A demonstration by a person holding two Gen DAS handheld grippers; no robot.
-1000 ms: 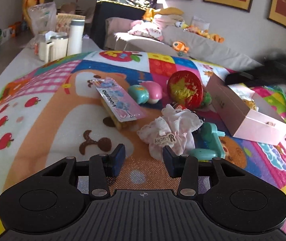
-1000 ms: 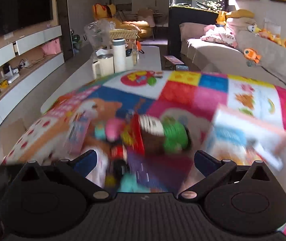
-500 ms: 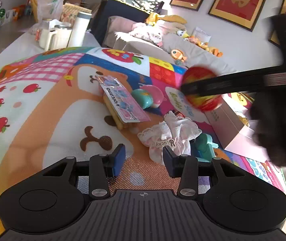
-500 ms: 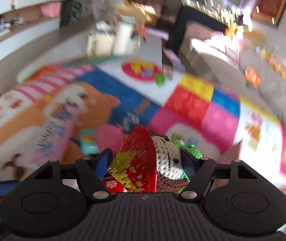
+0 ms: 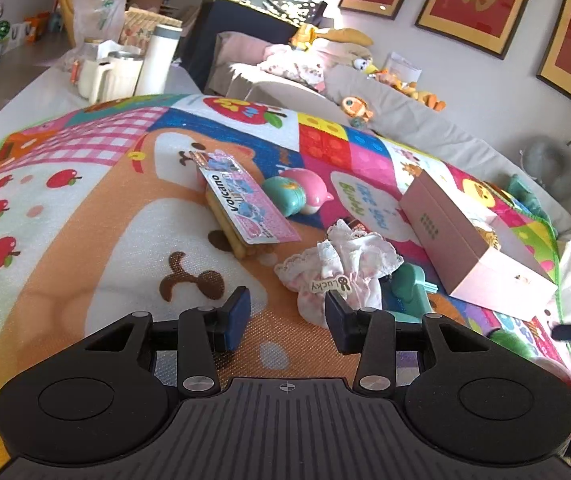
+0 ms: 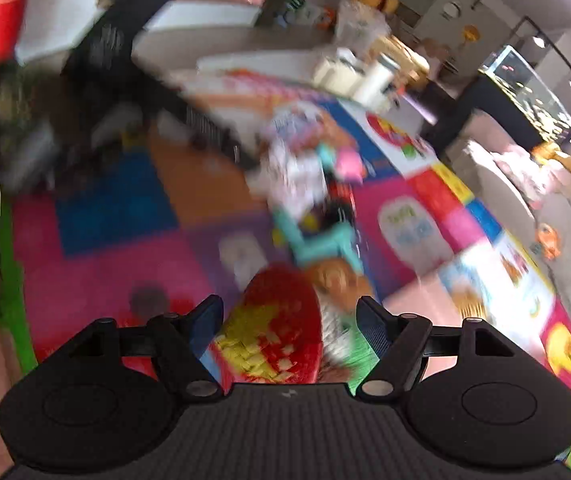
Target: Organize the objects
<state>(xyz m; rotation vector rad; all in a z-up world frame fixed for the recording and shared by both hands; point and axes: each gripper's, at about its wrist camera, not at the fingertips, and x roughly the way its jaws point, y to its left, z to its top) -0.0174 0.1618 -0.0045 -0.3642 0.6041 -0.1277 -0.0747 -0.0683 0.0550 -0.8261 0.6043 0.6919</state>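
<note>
Right wrist view: my right gripper point(image 6: 287, 326), jaws just widened, now carries the red toy point(image 6: 273, 320) away from the mat point(image 6: 125, 208); my left gripper point(image 5: 287, 314) hangs open, empty.

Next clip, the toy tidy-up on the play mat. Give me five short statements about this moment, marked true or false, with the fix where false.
1. The left gripper has nothing between its fingers. True.
2. The red toy with gold flecks sits between the right gripper's fingers. True; whether the pads press on it, the blur hides.
3. The pink box stands left of the Volcano packet. False: it lies to the right.
4. The frilly cloth tagged Lucky is inside the pink box. False: it lies on the play mat.
5. A white flask stands beyond the mat. True.
</note>
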